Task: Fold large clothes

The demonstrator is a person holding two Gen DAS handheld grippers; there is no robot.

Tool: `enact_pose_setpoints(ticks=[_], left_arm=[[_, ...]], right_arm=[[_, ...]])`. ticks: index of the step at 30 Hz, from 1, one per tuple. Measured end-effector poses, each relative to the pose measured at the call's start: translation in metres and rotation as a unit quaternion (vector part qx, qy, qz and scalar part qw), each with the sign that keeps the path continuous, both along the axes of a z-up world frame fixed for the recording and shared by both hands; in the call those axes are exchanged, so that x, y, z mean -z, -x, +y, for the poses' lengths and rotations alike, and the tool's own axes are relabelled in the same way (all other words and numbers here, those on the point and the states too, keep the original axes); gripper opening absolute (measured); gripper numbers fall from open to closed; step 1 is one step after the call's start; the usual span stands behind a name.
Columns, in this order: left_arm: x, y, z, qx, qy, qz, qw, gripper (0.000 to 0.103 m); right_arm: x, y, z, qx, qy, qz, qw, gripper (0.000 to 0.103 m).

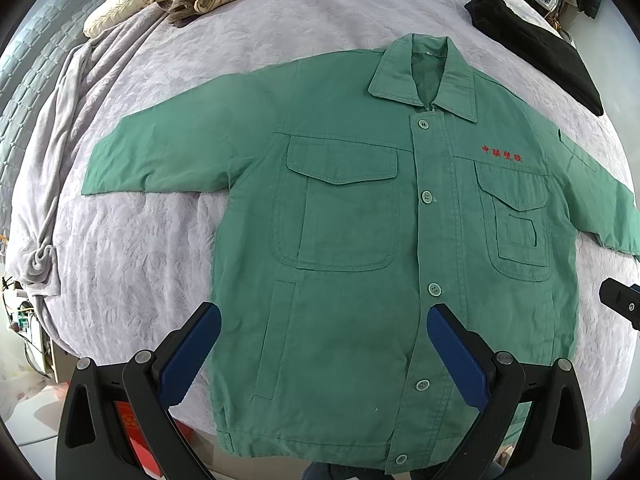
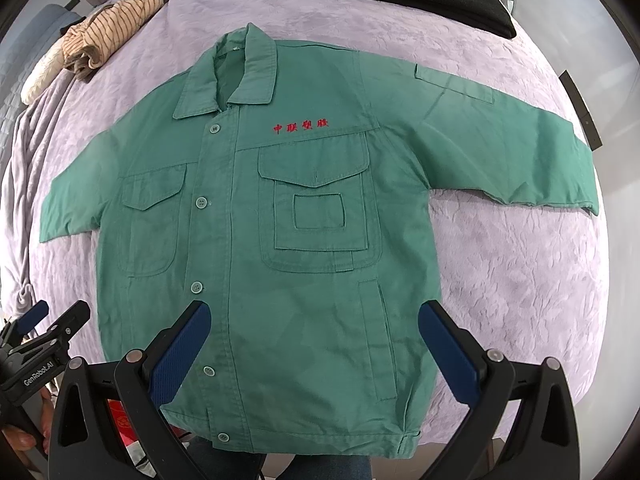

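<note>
green jacket (image 1: 360, 240) flat beneath both spread grippers

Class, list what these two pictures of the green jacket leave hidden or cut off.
- Jacket hem: left wrist view, partly behind the left hand-held gripper.
- Sleeve cuff: left wrist view, cut by the frame edge.
- Jacket back: both views, face down on the blanket.
- Striped garment: right wrist view, bunched up.
</note>
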State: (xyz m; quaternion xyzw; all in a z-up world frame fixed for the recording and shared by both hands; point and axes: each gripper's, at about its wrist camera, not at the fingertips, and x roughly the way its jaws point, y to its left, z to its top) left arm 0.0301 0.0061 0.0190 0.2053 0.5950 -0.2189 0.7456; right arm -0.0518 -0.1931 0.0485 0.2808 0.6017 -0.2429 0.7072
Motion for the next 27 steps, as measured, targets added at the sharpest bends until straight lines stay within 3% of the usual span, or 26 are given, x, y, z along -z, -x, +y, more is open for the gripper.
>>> enact_pose_setpoints(ticks=[27], left_arm=[[0.001, 0.0006, -0.0041, -0.002, -0.001, 0.002, 1.0, 0.103]], right_arm=[[-0.0014, 0.0043, 0.0043, 0.001, 0.003, 0.008, 1.0, 0.103]])
